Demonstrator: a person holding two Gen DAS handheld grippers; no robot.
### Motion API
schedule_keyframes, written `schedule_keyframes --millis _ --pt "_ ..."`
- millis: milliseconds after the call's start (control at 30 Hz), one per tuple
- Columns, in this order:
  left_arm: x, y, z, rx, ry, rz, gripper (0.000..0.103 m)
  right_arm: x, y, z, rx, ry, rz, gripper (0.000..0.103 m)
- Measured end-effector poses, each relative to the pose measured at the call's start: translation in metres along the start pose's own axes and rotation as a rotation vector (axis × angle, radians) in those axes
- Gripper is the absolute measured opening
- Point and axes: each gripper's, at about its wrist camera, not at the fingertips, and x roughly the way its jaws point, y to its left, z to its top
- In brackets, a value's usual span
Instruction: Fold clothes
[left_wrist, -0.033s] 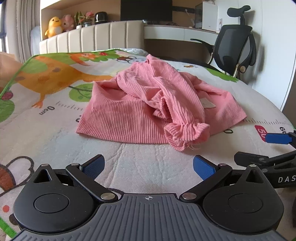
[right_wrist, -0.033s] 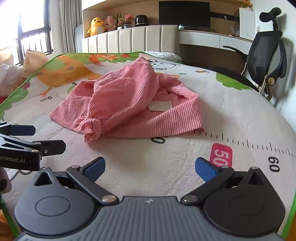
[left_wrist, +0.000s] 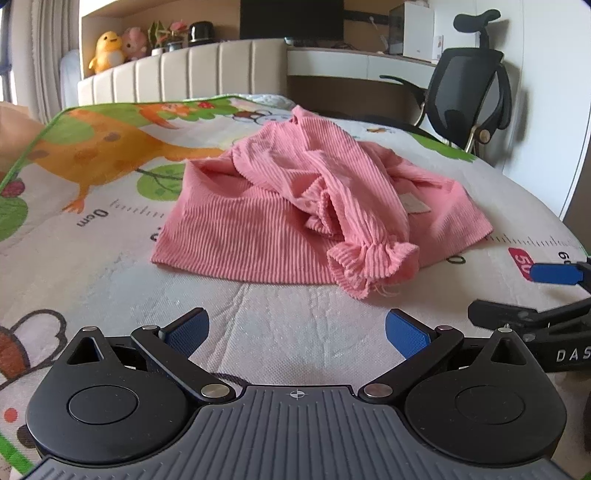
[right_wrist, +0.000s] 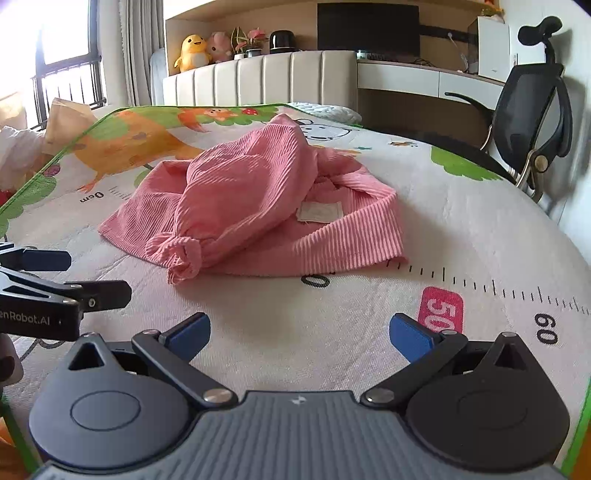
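A pink ribbed garment (left_wrist: 258, 229) (right_wrist: 251, 192) lies crumpled on a cartoon play mat (left_wrist: 92, 266) (right_wrist: 461, 229) spread over a bed. One sleeve is thrown across the body, its gathered cuff (left_wrist: 365, 258) (right_wrist: 177, 254) at the near hem. A white label (left_wrist: 415, 205) (right_wrist: 320, 212) shows inside. My left gripper (left_wrist: 295, 328) is open and empty, a short way in front of the near hem. My right gripper (right_wrist: 300, 332) is open too, near the red 50 mark, and holds nothing. Each gripper shows at the edge of the other's view (left_wrist: 517, 293) (right_wrist: 81, 275).
A black office chair (left_wrist: 469, 96) (right_wrist: 532, 110) stands past the bed's right side. A padded headboard (left_wrist: 184, 74) with plush toys (right_wrist: 194, 50) behind it closes the far end. A brown paper bag (right_wrist: 66, 114) and white cloth lie off the mat's left edge.
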Motion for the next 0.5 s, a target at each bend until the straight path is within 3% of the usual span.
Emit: schedule_keyframes --millis 133,200,500 --pt "-0.0050 -0.0022 -0.0018 -0.003 0.008 -0.001 0.103 0.0000 0.0033 0.0007 -0.001 0.002 0.004 0.103" --pt "0.0006 -0.0019 0.0001 -0.010 0.048 -0.008 0.103 0.0000 0.0050 0.0011 -0.002 0.003 0.007 0.103" --pt "0.0047 0.0022 0.0017 -0.014 0.054 -0.015 0.103 -0.0003 -0.0019 0.0055 0.000 0.012 0.011 0.103"
